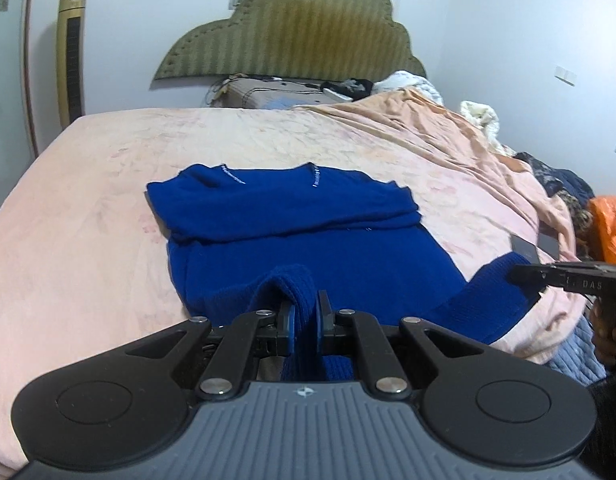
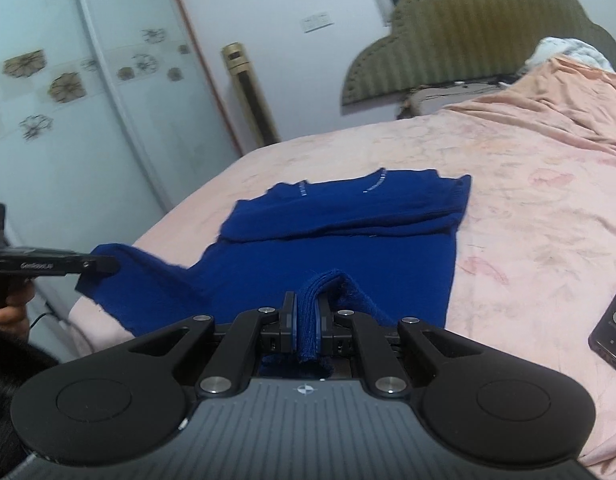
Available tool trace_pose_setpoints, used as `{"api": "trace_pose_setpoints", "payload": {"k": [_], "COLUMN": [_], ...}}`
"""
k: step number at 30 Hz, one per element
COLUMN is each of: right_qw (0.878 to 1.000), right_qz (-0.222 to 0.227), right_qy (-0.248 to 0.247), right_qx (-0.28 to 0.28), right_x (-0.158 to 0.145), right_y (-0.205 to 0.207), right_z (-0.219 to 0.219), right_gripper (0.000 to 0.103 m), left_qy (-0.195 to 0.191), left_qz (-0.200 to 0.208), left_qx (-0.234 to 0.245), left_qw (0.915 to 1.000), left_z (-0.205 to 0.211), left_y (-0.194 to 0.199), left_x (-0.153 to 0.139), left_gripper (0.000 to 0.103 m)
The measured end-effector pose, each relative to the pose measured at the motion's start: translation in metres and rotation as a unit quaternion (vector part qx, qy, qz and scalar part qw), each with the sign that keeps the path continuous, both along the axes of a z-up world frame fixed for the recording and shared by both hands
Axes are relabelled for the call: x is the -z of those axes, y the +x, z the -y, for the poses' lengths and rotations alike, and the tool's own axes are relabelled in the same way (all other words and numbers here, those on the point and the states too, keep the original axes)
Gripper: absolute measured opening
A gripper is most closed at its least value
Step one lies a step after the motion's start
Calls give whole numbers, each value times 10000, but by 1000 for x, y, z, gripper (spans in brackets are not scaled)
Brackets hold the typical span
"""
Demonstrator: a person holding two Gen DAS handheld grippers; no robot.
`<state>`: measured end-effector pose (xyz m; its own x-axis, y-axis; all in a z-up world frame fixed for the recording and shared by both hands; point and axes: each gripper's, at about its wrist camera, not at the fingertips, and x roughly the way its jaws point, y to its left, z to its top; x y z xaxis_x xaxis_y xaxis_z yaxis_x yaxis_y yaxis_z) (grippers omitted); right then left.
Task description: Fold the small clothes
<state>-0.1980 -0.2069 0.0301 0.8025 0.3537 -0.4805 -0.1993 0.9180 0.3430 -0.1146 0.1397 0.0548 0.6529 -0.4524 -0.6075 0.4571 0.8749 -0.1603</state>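
Bedroom, pink bedsheet [image 1: 108, 152] as work surface. Blue sweater [image 1: 308, 248] spread just ahead of jaws, sleeves already folded across. Hem pinched by left gripper [image 1: 306, 312] and right gripper [image 2: 306, 316], both clamped on knit. Soft, floppy, light stuff; hem corners judged best hold.

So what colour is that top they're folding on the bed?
The top is deep royal blue, with small pale markings at the neckline; the left wrist view shows it best.
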Motion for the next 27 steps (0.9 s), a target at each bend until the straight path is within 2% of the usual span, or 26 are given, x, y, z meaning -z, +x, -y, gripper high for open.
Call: {"api": "trace_pose_setpoints", "payload": {"k": [4,6,12,27], "right_qw": [9997,9992,9973,9963], "right_qz": [-30,-35,0,-67], "right_qy": [25,211,426,386], "right_qx": [252,344,592,759], "right_x": [5,8,12,19], "right_y": [15,23,46,82], "right_z": [1,5,14,14], "right_gripper": [12,12,12,12], "left_qy": [7,99,95,856], "left_qz": [-20,-65,-283,-450], "left_qx": [-313,-511,-789,-1213], "left_qw": [9995,9986,9964,9879], "left_z": [6,12,23,56], "left_y": [14,25,51,93], "left_x": [0,1,3,19], "left_gripper": [9,9,9,9]}}
